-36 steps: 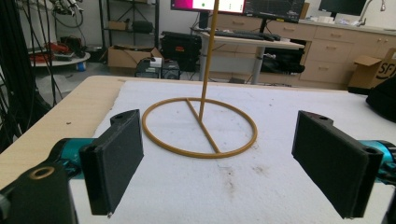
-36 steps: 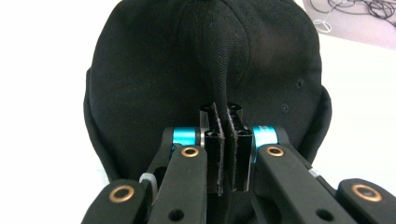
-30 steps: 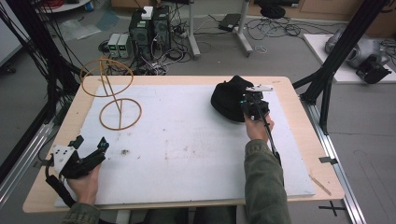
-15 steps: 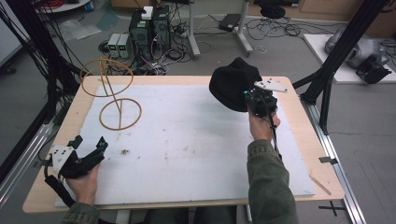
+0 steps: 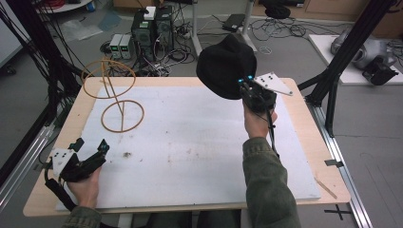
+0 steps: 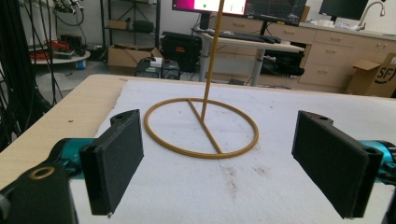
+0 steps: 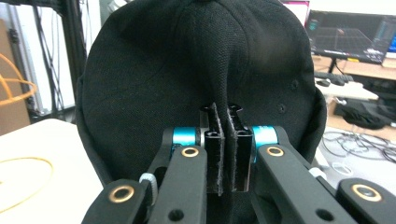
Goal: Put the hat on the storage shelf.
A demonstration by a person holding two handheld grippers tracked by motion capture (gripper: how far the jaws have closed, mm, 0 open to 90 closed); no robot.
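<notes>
overhead view down, gripper views low, forward

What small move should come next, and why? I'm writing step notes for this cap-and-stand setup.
Probably carry the black cap leftward toward the wire stand. The right gripper is shut on a fold of the cap and holds it off the table, while the left gripper rests open, facing the stand's base ring.

The only readable lettering is "SF", printed on a cardboard box [image 6: 373, 77] standing against the cabinets.
</notes>
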